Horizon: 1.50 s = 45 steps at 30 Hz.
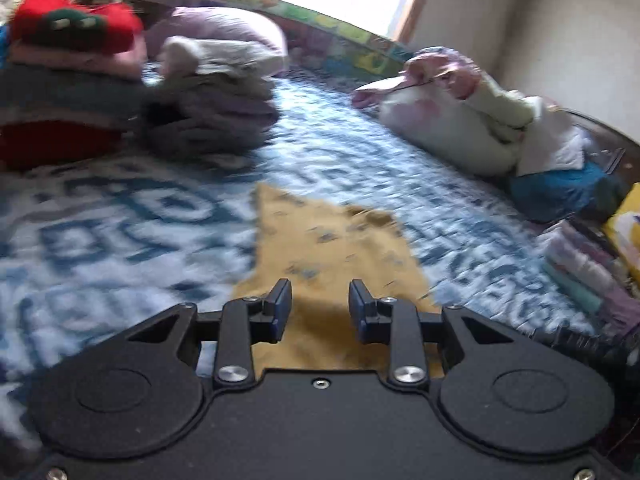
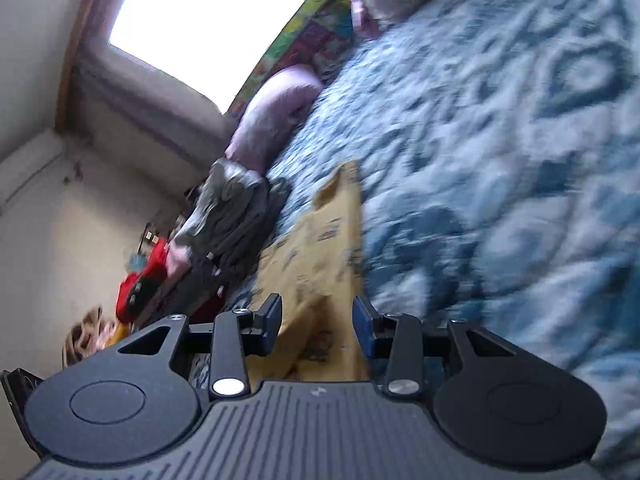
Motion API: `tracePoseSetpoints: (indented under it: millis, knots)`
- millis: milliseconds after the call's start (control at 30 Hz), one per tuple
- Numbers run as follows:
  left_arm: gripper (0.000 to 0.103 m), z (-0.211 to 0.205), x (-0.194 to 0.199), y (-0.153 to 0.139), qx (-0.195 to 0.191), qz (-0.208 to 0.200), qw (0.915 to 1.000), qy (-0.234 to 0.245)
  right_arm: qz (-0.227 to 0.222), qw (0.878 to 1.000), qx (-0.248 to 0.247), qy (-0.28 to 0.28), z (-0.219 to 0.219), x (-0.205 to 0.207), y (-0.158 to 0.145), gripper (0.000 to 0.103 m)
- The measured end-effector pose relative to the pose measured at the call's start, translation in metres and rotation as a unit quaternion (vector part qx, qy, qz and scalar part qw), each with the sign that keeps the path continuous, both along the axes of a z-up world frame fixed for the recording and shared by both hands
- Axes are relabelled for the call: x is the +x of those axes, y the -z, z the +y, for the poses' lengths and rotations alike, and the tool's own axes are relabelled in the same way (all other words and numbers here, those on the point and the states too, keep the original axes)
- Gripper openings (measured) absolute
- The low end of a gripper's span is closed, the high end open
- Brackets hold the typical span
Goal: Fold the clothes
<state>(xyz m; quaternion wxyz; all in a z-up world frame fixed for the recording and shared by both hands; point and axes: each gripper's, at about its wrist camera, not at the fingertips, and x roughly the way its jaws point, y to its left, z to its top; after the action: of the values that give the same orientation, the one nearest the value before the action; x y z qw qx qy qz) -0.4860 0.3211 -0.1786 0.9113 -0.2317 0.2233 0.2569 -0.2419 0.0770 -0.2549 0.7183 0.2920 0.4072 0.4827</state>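
A yellow patterned cloth (image 1: 332, 240) lies flat on the blue-and-white bedspread (image 1: 120, 220), narrowing to a corner at its far end. My left gripper (image 1: 320, 304) hovers over the cloth's near end, open, with nothing between its pads. In the right wrist view the picture is rolled steeply. The same yellow cloth (image 2: 320, 248) runs away from my right gripper (image 2: 316, 320), with a fold of it showing in the gap. That gripper is open, and its blue pads stand apart from the fabric.
Folded stacks stand at the far left: a red item (image 1: 72, 20) on pink and teal, and a grey pile (image 1: 208, 112) beside it. A heap of white and pink laundry (image 1: 460, 120) lies at the right. Pastel folded pieces (image 1: 580, 272) sit near the bed's right edge.
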Motion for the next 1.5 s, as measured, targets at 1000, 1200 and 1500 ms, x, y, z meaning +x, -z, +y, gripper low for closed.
tracePoseSetpoints:
  millis: [1000, 1200, 1500]
  knots:
    - [0.050, -0.032, -0.006, 0.052, 0.125, 0.146, 0.9796, 0.060, -0.116, 0.993, 0.007, 0.008, 0.059, -0.005, -0.051, 0.007]
    - [0.049, -0.041, 0.004, 0.054, 0.138, 0.159, 0.9759, 0.057, -0.119, 0.991, 0.051, 0.037, 0.049, 0.023, -0.065, 0.007]
    - [0.004, -0.079, 0.026, 0.055, 0.221, 0.169, 0.9569, 0.084, -0.104, 0.988, 0.097, 0.056, 0.031, 0.052, -0.069, 0.007]
